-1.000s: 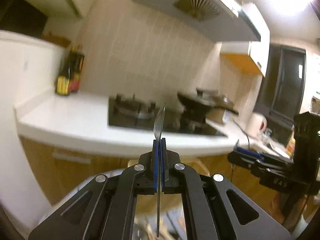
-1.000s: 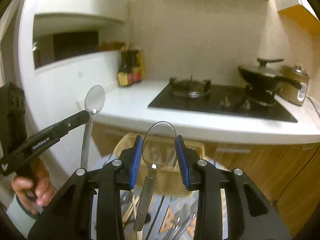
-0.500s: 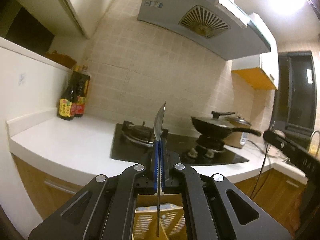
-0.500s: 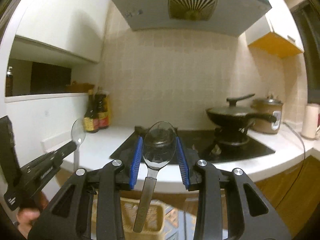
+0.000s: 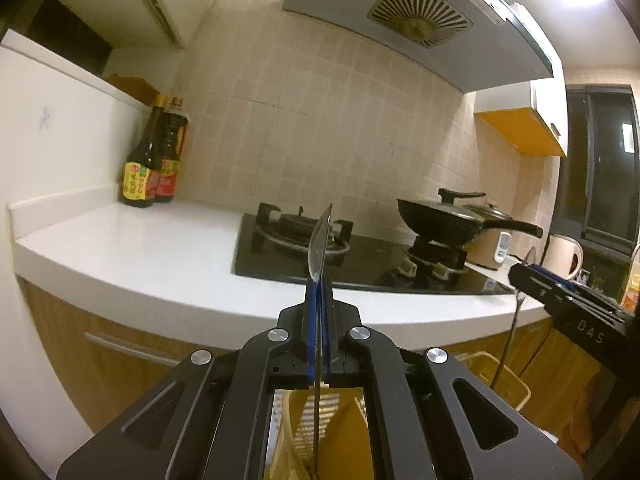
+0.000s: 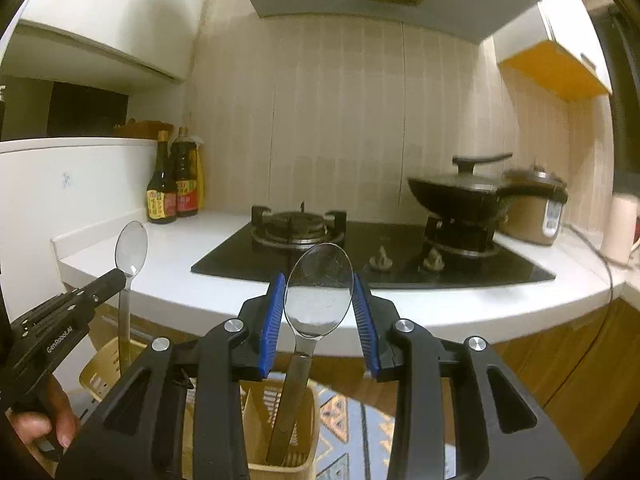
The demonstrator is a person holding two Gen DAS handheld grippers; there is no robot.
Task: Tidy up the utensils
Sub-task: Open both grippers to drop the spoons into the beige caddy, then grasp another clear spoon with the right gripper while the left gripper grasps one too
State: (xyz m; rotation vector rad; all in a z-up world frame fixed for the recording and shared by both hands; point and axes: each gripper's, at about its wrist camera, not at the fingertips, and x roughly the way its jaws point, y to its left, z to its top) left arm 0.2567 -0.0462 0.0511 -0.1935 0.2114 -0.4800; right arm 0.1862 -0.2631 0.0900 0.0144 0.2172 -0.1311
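1. White kitchen surface (image 6: 192, 264) carries a black gas hob (image 6: 360, 256); two dark sauce bottles (image 6: 172, 184) at 10 o'clock.
2. Left gripper (image 5: 319, 300): jaws fully closed on a steel spoon (image 5: 320, 240), seen edge-on.
3. Right gripper (image 6: 319, 312): jaws part-open, clamping a second steel spoon's bowl (image 6: 319, 292); handle hangs into the beige slotted basket (image 6: 280, 432).

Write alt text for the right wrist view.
The right hand-held gripper holds a steel spoon by its bowl, handle down in a yellow utensil holder. At left, the left hand-held gripper holds a second spoon. Behind: white counter, gas stove, black pan.
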